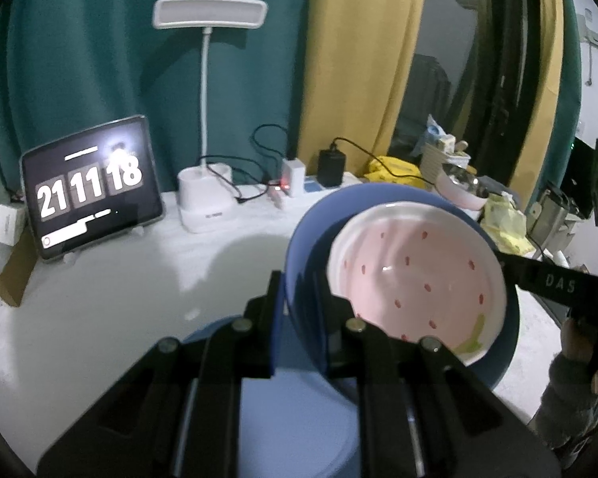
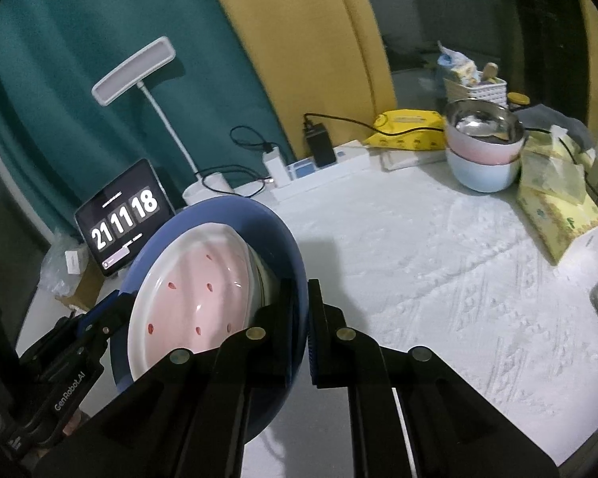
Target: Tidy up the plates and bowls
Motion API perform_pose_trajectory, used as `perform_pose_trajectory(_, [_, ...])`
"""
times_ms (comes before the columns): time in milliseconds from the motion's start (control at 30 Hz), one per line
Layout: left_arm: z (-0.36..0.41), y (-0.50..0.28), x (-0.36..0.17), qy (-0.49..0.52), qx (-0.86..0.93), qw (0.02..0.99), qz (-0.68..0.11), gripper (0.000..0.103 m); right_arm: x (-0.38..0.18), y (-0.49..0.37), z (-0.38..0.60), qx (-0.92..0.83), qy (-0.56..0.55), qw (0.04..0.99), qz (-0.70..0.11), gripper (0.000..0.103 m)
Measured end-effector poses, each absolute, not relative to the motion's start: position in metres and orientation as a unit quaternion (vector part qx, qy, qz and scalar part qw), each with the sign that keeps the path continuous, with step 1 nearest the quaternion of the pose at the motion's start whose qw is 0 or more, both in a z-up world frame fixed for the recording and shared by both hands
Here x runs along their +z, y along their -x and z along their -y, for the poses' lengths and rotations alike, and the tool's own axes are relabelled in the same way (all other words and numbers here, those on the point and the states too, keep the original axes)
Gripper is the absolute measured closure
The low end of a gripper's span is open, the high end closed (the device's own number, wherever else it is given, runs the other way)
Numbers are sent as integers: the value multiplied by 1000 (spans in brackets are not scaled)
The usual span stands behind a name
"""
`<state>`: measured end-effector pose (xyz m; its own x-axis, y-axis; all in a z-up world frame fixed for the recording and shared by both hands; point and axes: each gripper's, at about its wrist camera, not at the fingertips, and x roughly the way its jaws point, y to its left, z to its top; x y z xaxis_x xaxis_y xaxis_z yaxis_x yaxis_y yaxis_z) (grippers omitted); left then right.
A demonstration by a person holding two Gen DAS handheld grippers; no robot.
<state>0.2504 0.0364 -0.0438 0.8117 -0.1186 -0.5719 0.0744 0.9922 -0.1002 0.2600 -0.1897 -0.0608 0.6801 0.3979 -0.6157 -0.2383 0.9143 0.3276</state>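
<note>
Left wrist shows my left gripper [image 1: 281, 310] and right gripper [image 2: 303, 318] both clamped on the blue plate [image 1: 303, 247], pink bowl [image 1: 414, 275] nested inside, off the table [image 2: 438, 279]. I judge stacked bowls [image 2: 483, 147] at two o'clock done; this pair still needs placing.

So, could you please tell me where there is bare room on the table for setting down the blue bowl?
The widest bare patch of the white tablecloth lies in front of the power strip, between the blue bowl and the tissue box. Another lies before the clock tablet and lamp base. The far right corner is crowded by stacked bowls and packets.
</note>
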Motion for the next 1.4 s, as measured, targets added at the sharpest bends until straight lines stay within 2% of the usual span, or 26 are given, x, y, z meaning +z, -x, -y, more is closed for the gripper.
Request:
perform_pose_trajectory(800, [-113, -226, -74, 75, 0, 940, -333, 89, -85, -257, 104, 216, -70, 887, -401, 95])
perform_pose_trajectory(1400, [-100, -220, -83, 35, 10, 941, -335, 87, -104, -254, 102, 199, -43, 890, -408, 93])
